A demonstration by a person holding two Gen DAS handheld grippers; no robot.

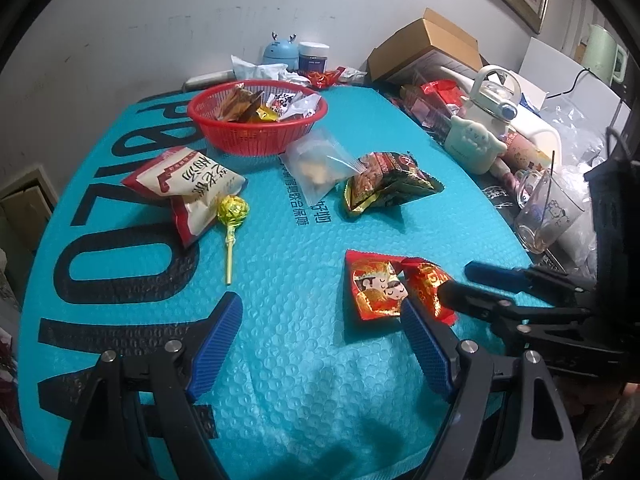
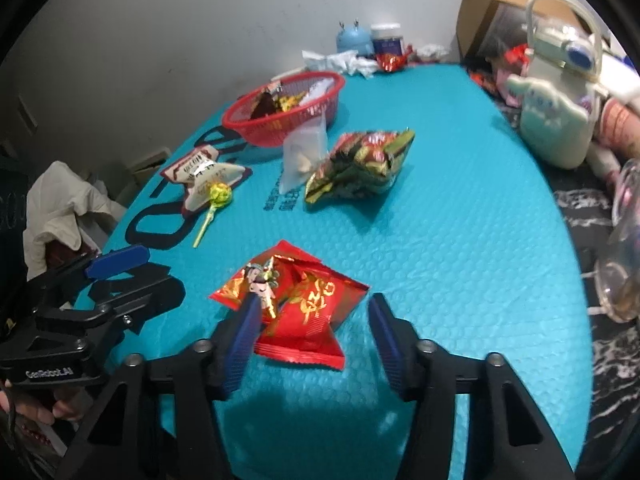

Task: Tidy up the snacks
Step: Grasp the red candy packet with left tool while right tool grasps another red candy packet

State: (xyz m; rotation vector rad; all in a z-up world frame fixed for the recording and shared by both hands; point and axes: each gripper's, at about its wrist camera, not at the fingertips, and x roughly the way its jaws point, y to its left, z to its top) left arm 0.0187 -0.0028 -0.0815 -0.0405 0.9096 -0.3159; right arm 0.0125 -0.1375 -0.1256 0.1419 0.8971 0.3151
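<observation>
Under both your grippers spreads the teal bubble-wrap mat [image 1: 304,240], printed with big black letters. Well ahead of your left gripper [image 1: 320,336], at the mat's far side, stands the red basket [image 1: 256,128] with several wrapped snacks already inside. Nearer you, ahead and to the left of that gripper, lies the white-and-red snack bag [image 1: 184,188], with the yellow lollipop [image 1: 233,216] touching its edge. Ahead and to the right lies the dark green-and-red packet [image 1: 384,184], and just beside it, between it and the basket, the clear zip bag [image 1: 320,168]. Your left gripper's jaws stand wide apart over bare mat, holding nothing. Your right gripper [image 2: 308,336] is down at the two red packets [image 2: 296,304], which overlap one another. Its fingers [image 2: 240,336] stand on either side of the pile, with the left one over the cartoon-printed packet. The jaws are apart, and you cannot tell from either view whether the pads press on the wrappers
</observation>
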